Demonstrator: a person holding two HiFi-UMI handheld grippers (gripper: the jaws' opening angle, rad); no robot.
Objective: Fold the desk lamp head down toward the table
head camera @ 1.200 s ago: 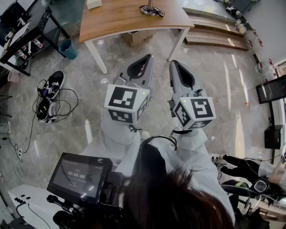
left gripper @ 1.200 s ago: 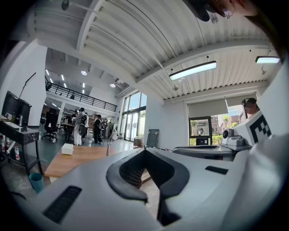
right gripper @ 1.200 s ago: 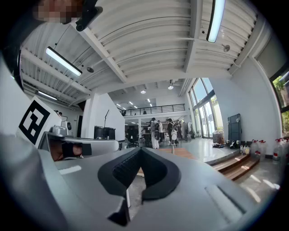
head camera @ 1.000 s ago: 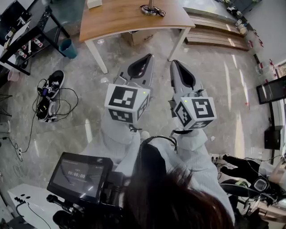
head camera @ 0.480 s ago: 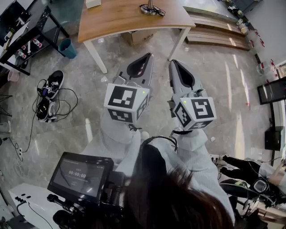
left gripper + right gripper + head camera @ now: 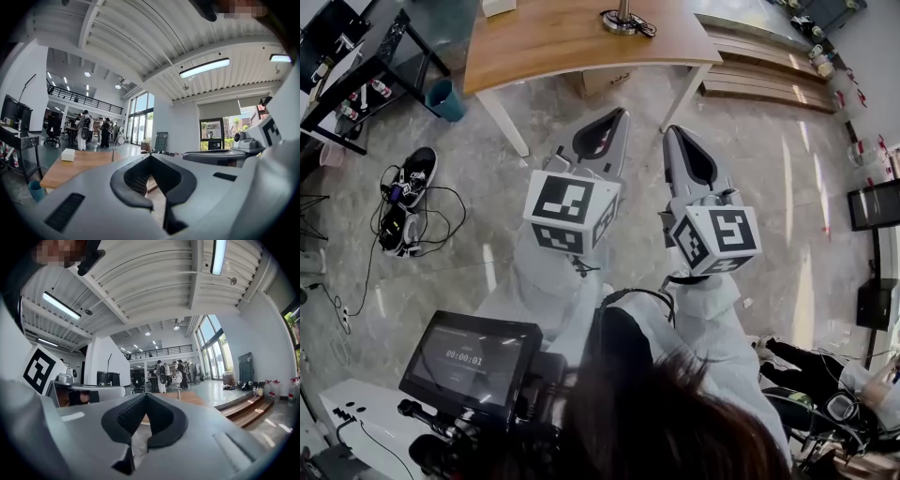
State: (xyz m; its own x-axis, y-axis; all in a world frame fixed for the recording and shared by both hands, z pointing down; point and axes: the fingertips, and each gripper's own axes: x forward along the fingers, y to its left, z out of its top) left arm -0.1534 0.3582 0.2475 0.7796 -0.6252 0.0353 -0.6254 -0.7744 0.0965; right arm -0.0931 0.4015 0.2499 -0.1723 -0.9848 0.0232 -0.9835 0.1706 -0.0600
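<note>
The desk lamp stands on the far side of a wooden table (image 6: pixel 572 42); in the head view only its round base and lower stem (image 6: pixel 623 19) show at the top edge. Its thin stem (image 6: pixel 113 152) rises from the tabletop in the left gripper view, and the right gripper view has the lamp (image 6: pixel 178 385) small and far off. My left gripper (image 6: pixel 617 117) and right gripper (image 6: pixel 675 133) are held side by side over the floor, short of the table's near edge and pointing at it. Both are shut with nothing in them, as the left gripper (image 6: pixel 150 157) and right gripper (image 6: pixel 145 394) views show.
A white box (image 6: pixel 497 7) lies on the table's far left. A cardboard box (image 6: pixel 600 80) sits under it. A blue bin (image 6: pixel 442 101), a black rack (image 6: pixel 347 66) and shoes with cables (image 6: pixel 403 202) are at left; wooden steps (image 6: pixel 759 70) at right. People stand far behind.
Both grippers and my head have moved forward toward the table, which now sits a little nearer in the head view. The jaws have stayed shut.
</note>
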